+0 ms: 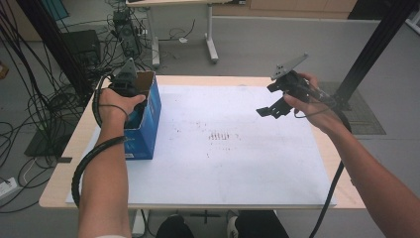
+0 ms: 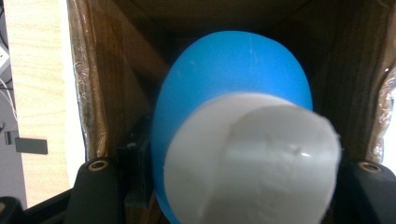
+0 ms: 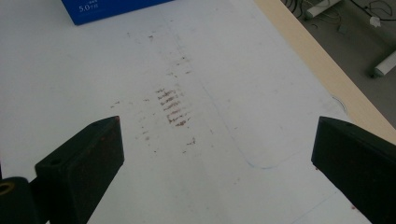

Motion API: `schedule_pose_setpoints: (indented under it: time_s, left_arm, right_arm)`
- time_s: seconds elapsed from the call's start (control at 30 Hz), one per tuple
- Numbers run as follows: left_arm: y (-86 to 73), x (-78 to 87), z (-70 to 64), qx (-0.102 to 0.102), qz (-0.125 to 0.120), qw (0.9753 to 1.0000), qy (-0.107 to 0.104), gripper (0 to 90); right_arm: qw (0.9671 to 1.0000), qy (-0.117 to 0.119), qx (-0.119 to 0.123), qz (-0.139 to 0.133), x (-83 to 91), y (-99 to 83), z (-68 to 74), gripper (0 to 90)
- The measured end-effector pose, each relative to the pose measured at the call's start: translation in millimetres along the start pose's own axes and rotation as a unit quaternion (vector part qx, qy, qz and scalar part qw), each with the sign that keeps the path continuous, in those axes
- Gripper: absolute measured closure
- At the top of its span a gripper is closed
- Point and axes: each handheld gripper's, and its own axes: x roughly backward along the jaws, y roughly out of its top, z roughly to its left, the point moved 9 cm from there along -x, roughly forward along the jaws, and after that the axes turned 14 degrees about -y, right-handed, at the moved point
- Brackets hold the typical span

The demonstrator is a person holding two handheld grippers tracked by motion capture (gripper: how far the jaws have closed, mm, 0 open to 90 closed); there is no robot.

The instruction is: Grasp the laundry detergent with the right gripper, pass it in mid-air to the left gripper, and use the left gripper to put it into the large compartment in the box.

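The left gripper (image 1: 130,82) is reaching down into the open top of the blue cardboard box (image 1: 148,119), which is standing upright near the left edge of the white paper sheet (image 1: 223,148) covering the light wooden table (image 1: 341,163). In the left gripper view, the jaws are sitting inside the brown inner walls of the box (image 2: 107,84) and are closing on a blue rounded plastic object with a white cylindrical end (image 2: 233,135); the black jaws are pressing against it on both sides, so the tool is gripping it. The white end is facing the camera, and the blue body is lying deeper in the box. What kind of object it is cannot be told from so close. The person's left hand (image 1: 116,106) is wrapping around the gripper body at the near rim of the box.

The right gripper (image 1: 272,110) is hovering above the far right part of the sheet, well apart from the box, with the person's right hand (image 1: 309,101) holding it. In the right gripper view, its jaws are standing wide apart with nothing between them. Below them, a patch of brown smudges (image 3: 173,109) is marking the middle of the sheet, and a corner of the box (image 3: 102,9) is showing at the far left.
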Motion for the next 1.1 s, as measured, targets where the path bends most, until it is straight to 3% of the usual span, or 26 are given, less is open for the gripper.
schedule_pose_setpoints:
  time_s: [1.1]
  left_arm:
    - [-0.1,-0.8,-0.8,-0.004,0.001,0.9999,0.01,35.8]
  right_arm:
    - [1.0,0.0,0.002,0.001,-1.7,-1.2,0.4,2.3]
